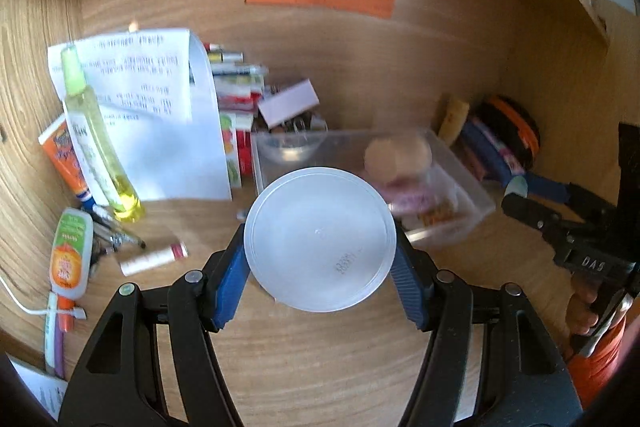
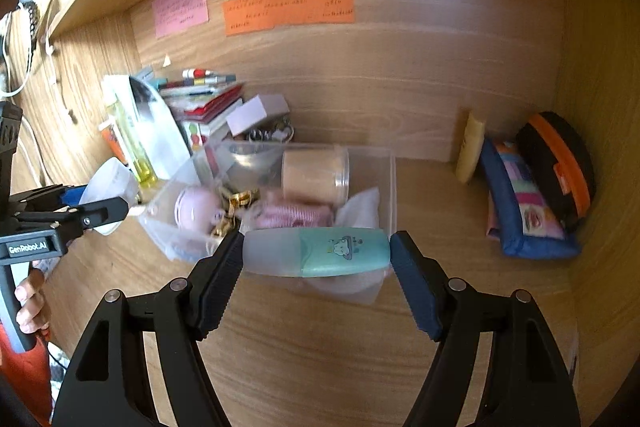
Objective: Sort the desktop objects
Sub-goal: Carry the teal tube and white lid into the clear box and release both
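Note:
My left gripper (image 1: pixel 320 251) is shut on a round white plastic tub (image 1: pixel 320 239), its flat bottom facing the camera, held above the wooden desk. The right wrist view shows the same tub (image 2: pixel 110 189) at the left, in the left gripper (image 2: pixel 86 215). My right gripper (image 2: pixel 316 253) is shut on a mint-green bottle with a frosted cap (image 2: pixel 316 253), gripped end to end and lying crosswise. Just beyond both grippers stands a clear plastic bin (image 2: pixel 384 187) (image 1: pixel 460 187) holding a beige jar (image 2: pixel 314 175), pink items and a gold ribbon. The right gripper (image 1: pixel 516 193) shows at the right of the left view.
Left of the bin lie a yellow spray bottle (image 1: pixel 100 147), printed papers (image 1: pixel 160 107), an orange tube (image 1: pixel 64 155), a glue bottle (image 1: pixel 70 253), a lip balm (image 1: pixel 154 259) and stacked boxes (image 2: pixel 208 107). A blue pouch (image 2: pixel 524 207) and a black-orange case (image 2: pixel 560 163) lean at the right wall.

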`<state>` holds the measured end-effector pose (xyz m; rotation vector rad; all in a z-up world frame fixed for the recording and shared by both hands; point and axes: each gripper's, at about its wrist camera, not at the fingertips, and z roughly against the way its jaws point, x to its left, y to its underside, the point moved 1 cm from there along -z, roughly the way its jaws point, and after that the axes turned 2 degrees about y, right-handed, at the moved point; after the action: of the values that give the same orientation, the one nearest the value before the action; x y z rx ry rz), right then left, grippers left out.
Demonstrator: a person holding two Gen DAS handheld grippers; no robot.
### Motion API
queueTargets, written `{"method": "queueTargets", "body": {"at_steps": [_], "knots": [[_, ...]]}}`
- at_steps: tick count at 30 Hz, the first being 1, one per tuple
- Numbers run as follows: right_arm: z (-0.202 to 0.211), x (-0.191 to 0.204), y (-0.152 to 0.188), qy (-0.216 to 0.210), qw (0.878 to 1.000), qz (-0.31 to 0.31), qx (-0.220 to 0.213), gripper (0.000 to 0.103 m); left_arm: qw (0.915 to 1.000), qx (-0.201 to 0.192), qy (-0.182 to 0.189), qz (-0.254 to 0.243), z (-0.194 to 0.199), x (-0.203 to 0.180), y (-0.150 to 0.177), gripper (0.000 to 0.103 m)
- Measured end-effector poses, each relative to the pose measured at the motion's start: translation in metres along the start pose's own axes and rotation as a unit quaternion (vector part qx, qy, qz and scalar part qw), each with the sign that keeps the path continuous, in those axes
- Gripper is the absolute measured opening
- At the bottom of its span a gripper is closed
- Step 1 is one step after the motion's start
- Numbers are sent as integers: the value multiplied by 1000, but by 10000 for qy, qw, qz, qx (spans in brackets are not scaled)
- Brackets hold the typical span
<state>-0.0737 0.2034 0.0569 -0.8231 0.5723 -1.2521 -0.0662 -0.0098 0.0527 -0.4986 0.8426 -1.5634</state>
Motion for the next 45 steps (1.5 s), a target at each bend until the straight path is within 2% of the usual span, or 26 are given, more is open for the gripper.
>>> {"method": "queueTargets", "body": {"at_steps": [9, 16, 22, 28, 35, 39, 43, 45], "knots": [[-23, 6, -25, -55, 10000, -18, -48, 71, 9999, -37, -136, -42, -28, -5, -32, 65], [-51, 13, -35, 39, 9999, 90, 108, 71, 9985, 488, -241, 71, -84, -6, -38, 65], [-73, 8, -31, 218, 9995, 66, 209, 71, 9972, 683, -273, 112, -113, -5, -36, 65], [-87, 5, -25, 211, 9992, 136, 311, 71, 9972, 675, -317, -21, -124, -8, -31, 65], [-101, 9, -21, 294, 9979, 274, 503, 71, 9958, 842, -342, -137, -134, -11, -26, 65], [-99, 10, -21, 297, 9979, 326, 473, 72, 9966, 709, -380, -158, -126, -10, -27, 65], [-100, 10, -20, 379, 9976, 356, 462, 82, 9978, 521, -355, -208, -117, -13, -28, 66], [-101, 10, -20, 414, 9975, 381, 438, 83, 9980, 462, -356, -248, -113, -14, -29, 67]]}}
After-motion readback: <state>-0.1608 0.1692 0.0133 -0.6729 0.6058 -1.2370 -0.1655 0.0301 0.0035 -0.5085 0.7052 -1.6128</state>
